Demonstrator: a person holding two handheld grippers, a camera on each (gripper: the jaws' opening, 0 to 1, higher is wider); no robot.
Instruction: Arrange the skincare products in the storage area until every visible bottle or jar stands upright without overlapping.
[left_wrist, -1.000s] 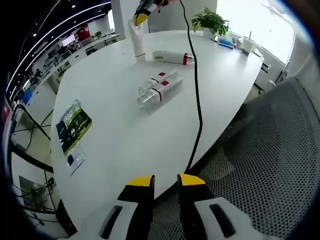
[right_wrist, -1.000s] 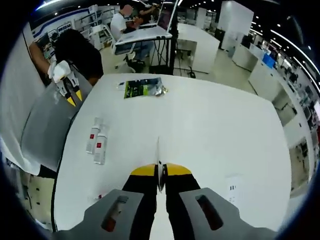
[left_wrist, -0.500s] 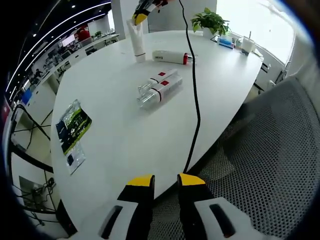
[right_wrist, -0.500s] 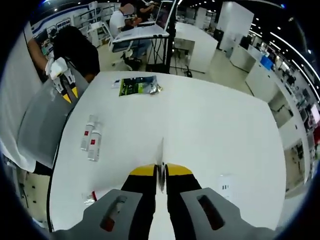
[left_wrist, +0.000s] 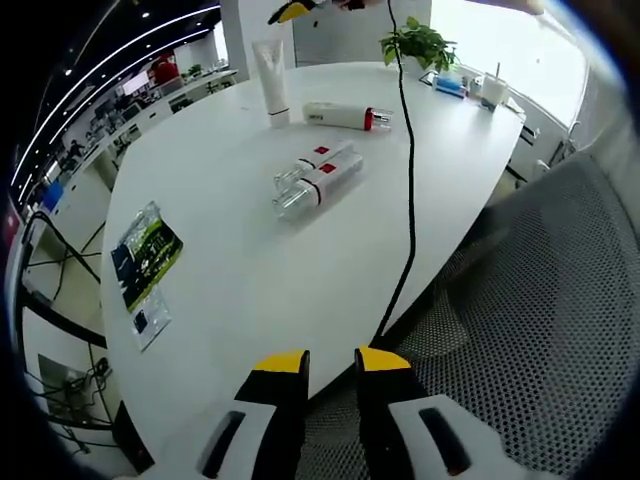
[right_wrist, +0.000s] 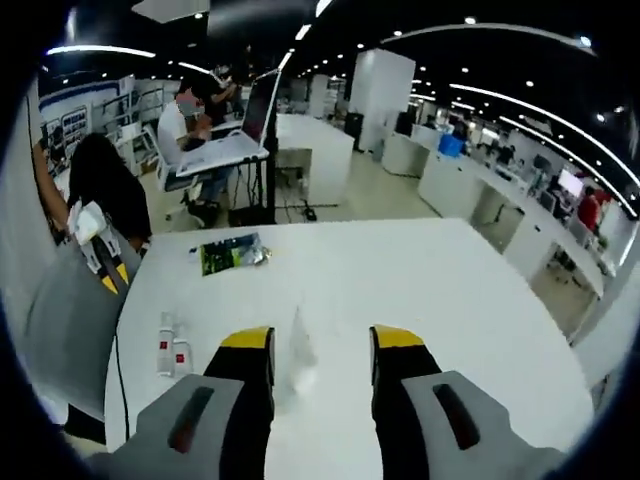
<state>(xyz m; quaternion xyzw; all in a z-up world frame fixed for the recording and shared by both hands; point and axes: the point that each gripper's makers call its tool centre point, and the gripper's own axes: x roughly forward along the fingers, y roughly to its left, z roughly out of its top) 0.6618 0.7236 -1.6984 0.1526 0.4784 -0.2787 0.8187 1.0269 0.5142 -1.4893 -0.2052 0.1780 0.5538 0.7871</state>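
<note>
Two clear bottles (left_wrist: 318, 178) with red labels lie flat side by side, touching, at upper centre of the left gripper view on the white table (left_wrist: 230, 270); in the right gripper view the same pair (right_wrist: 168, 343) sits at left of frame near the table edge. White tube (left_wrist: 271, 81) stands upright on its cap at top centre-left of the left gripper view; just right of it a white bottle with a red cap (left_wrist: 345, 116) lies on its side, close to the tube, contact not clear. Left gripper (left_wrist: 330, 362), yellow tips at bottom centre of its own view, jaws slightly apart with a narrow gap, nothing between them, hanging over the near table edge above a grey mesh chair (left_wrist: 540, 330). Right gripper (right_wrist: 320, 345) jaws wide apart, empty; the tube (right_wrist: 300, 352) shows as a pale blurred shape between the tips, not clamped. Right gripper's yellow tip (left_wrist: 292, 11) also visible at top of the left gripper view, above the tube and clear of it. Black cable (left_wrist: 408, 180) runs from top of frame down across the table to its near edge. Green foil packet (left_wrist: 146, 248) lies at left of the left gripper view, well apart from the bottles; potted plant (left_wrist: 420, 42) at upper right.
</note>
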